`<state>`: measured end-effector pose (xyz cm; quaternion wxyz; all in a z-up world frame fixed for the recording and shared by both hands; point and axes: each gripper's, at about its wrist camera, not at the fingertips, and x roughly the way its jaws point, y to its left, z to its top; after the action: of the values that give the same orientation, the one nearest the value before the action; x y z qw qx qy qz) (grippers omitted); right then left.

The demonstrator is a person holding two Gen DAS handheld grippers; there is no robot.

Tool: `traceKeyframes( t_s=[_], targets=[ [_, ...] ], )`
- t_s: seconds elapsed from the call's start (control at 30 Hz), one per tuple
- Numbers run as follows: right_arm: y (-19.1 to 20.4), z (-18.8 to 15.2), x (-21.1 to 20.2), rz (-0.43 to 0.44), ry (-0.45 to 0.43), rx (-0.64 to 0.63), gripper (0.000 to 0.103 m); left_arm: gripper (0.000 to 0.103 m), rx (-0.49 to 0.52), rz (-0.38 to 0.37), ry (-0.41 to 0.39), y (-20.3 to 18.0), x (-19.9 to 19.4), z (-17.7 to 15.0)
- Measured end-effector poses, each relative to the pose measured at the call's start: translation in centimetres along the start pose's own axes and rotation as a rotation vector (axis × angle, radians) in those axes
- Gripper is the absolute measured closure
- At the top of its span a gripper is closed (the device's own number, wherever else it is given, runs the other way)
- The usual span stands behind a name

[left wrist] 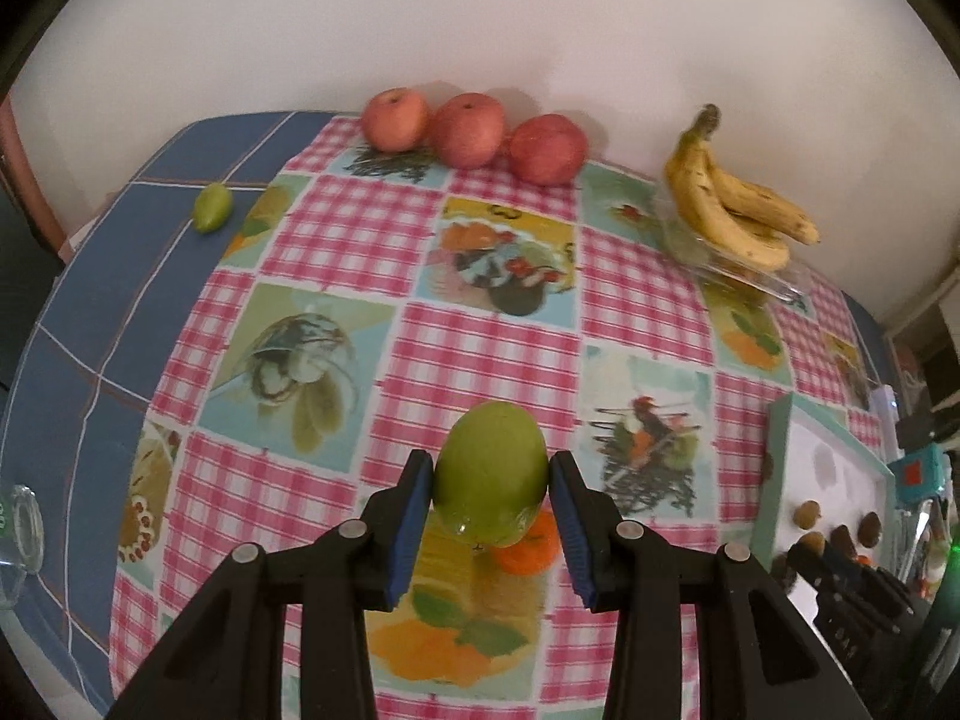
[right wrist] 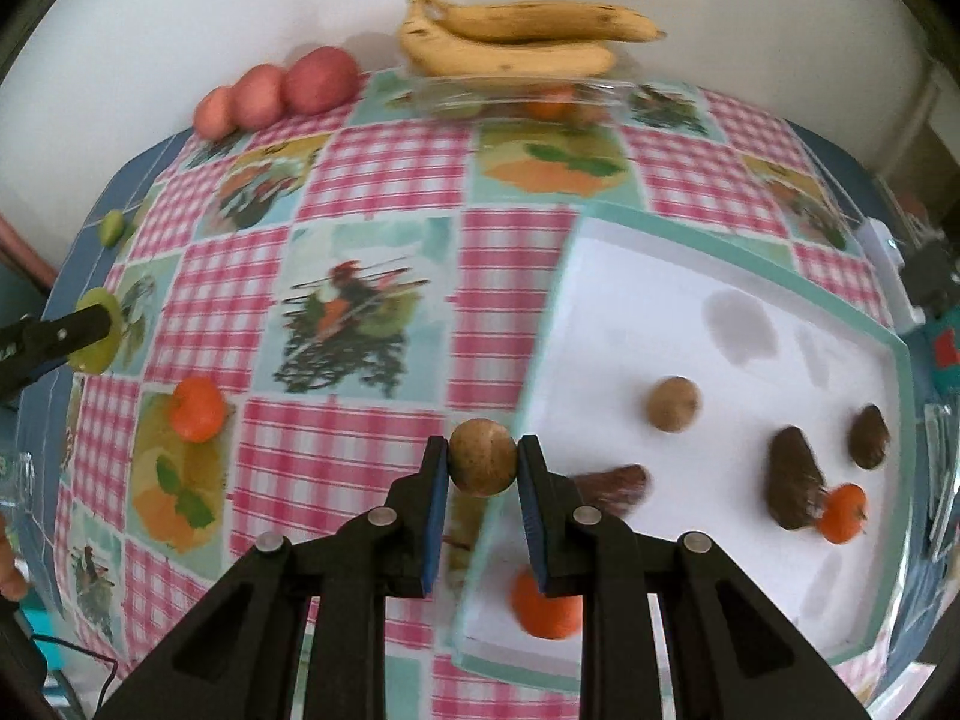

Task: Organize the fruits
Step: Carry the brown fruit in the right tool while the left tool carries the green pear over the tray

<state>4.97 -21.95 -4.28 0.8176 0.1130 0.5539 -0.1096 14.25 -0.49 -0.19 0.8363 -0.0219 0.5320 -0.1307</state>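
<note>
The left gripper (left wrist: 490,480) has its fingers pinching a green fruit (left wrist: 491,468), held above the surface (left wrist: 480,342) near its front edge. The right gripper (right wrist: 483,465) pinches a round brown fruit (right wrist: 483,456) over the left rim of the white tray (right wrist: 690,276).
</note>
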Motion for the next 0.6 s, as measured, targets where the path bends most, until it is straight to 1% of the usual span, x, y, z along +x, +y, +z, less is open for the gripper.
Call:
traceKeyframes(
  t_s=[0.2,0.3,0.6],
  targets=[
    [-3.8,-0.1,-1.3,-0.034,-0.025,0.063,0.079,0.061,0.057,-0.028,-0.001,-3.3,-0.4,-0.6],
    [-5.8,-0.2,-1.5,-0.051,-0.026,0.107,0.079,0.061,0.094,-0.068,-0.002,-5.4,-0.7,-0.9],
    [-12.1,-1.1,-2.6,-0.096,-0.027,0.242,0.079,0.061,0.263,-0.158,0.02,-12.9,-1.5,-3.0]
  ],
)
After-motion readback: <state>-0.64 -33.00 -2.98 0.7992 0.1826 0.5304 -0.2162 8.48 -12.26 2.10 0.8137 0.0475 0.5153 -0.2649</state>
